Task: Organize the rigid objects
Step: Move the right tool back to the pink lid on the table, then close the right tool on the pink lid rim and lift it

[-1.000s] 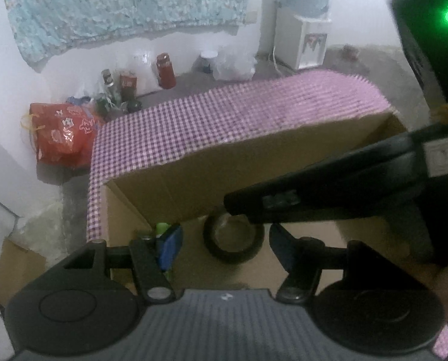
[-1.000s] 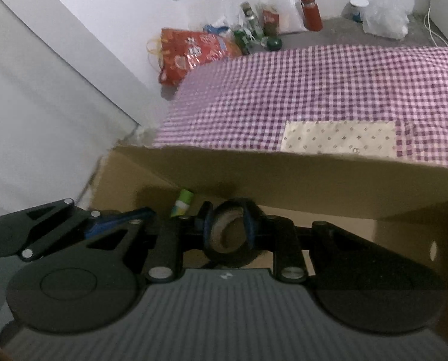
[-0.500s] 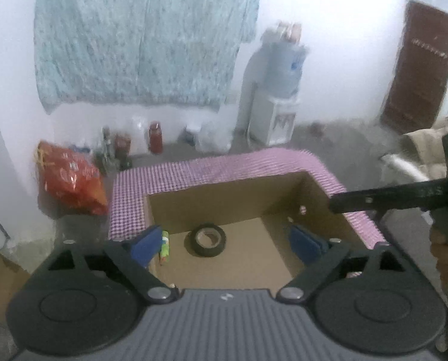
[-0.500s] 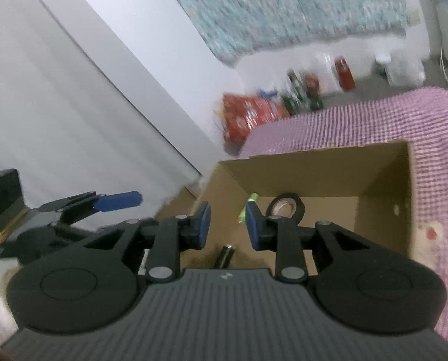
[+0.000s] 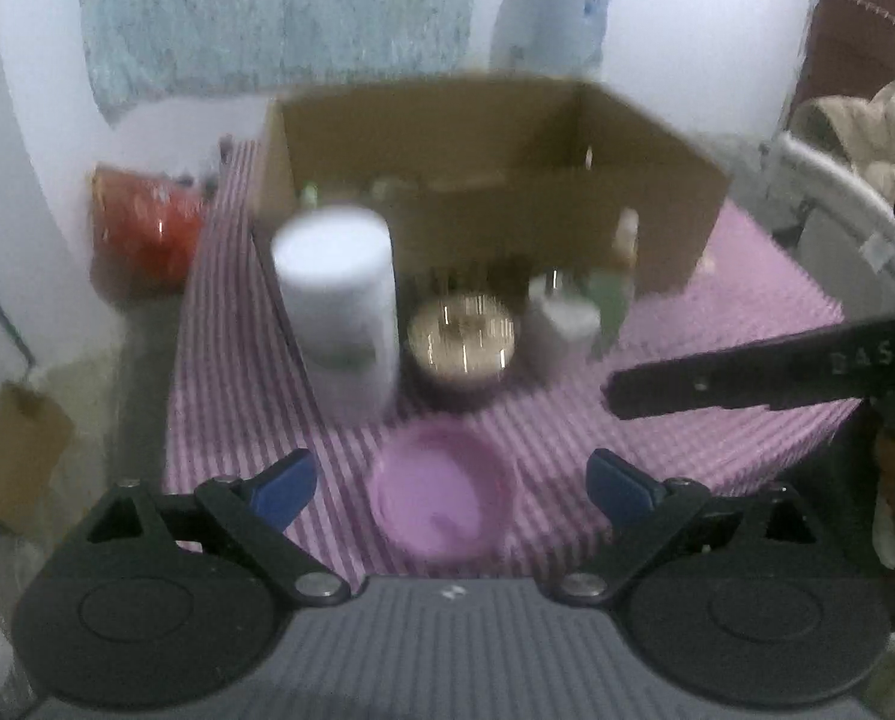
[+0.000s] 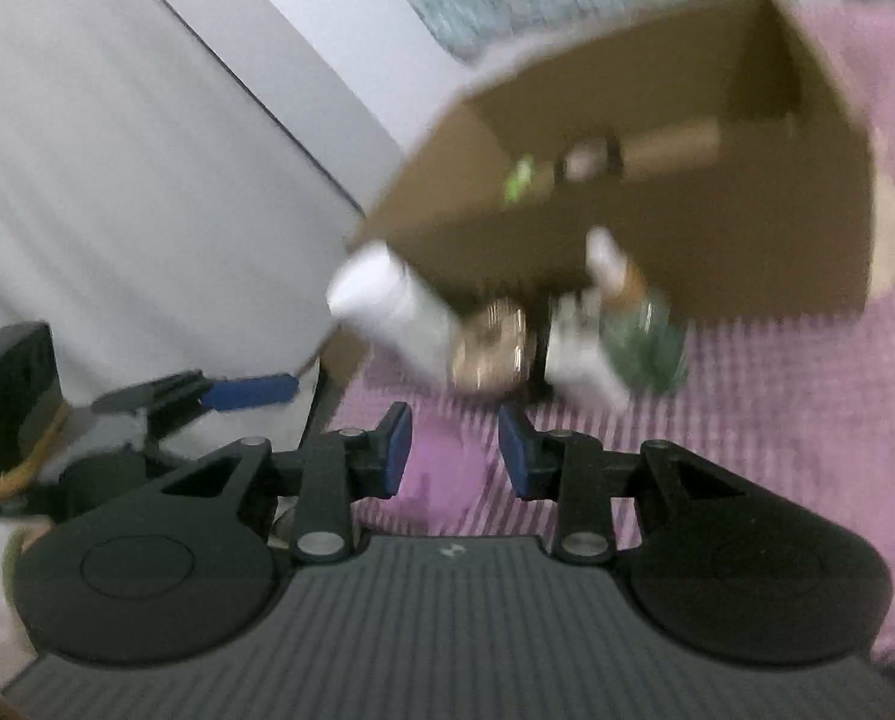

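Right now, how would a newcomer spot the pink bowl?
Find the cardboard box on the checked cloth. The pink bowl sits alone in front of the containers beside it. It is the only low, open, pink thing there.

The right tool (image 6: 454, 451) hangs empty, jaws parted, above the checked worktop (image 6: 777, 420); a white bottle (image 6: 381, 300) and gold lid (image 6: 489, 351) stand before the cardboard box (image 6: 747, 252).

The letters "DAS" stand on the right gripper (image 5: 627, 396) finger; every other marking is blurred.
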A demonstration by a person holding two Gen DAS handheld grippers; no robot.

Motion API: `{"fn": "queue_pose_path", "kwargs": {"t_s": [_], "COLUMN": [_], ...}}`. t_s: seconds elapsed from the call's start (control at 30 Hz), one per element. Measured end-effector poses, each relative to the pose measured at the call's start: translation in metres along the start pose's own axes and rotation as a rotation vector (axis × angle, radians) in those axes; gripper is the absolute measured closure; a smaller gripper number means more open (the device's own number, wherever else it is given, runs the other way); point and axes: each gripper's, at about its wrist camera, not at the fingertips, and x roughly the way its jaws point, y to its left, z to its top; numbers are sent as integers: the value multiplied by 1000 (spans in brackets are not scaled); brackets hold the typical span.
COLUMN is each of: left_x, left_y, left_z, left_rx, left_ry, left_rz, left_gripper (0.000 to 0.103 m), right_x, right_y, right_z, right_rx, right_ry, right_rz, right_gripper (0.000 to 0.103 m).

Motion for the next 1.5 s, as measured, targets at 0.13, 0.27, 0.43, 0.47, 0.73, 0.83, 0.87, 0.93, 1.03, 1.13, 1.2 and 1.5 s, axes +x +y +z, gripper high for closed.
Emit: {"fn": "queue_pose_path", "kwargs": {"t_s": [0.13, 0.27, 0.43, 0.47, 0.73, 0.83, 0.87, 0.93, 1.03, 1.13, 1.2, 1.5], "left_x": [18, 33, 40, 41, 45, 48, 48, 49, 50, 52, 54, 64], "left_y": [-1, -1, -1, 0, 1, -8, -10, -18, -31, -42, -48, -53], "left_z": [-12, -18, -20, -19, -21, -22, -21, -20, -19, -18, -18, -17], "left_rx": [6, -2, -4, -9, -49, -49, -43, -30, -3, 19, 32, 63], "left_ry": [13, 29, 15, 16, -16, -19, -21, -27, -38, -42, -44, -42], "left_rz": [52, 82, 60, 44, -26, -54, -62, -79, -100, -117, -124, -101], "left_gripper": [6, 7, 14, 19, 21, 21, 21, 21, 21, 21, 21, 21], "right_x": [22, 43, 69, 72, 75, 65, 62, 56, 46, 36, 32, 29], "right_y": [5, 11, 16, 16, 12, 7, 5, 2, -4, -10, -13, -21], "right_z": [-7, 0, 0, -1, -5, -6, -7, -8, -11, -14, -15, -18], "right_rx": [-18, -19, -2, 2, 25, 32, 38, 42, 44, 53, 52, 42], "right_ry": [45, 83, 115, 119, 127, 111, 108, 100, 88, 73, 63, 51], "right_rz": [-5, -12, -10, -8, -8, -17, -19, -33, -59, -80, -91, -120], "right_gripper": [72, 72, 72, 72, 69, 68, 68, 67, 67, 66, 65, 64]}}
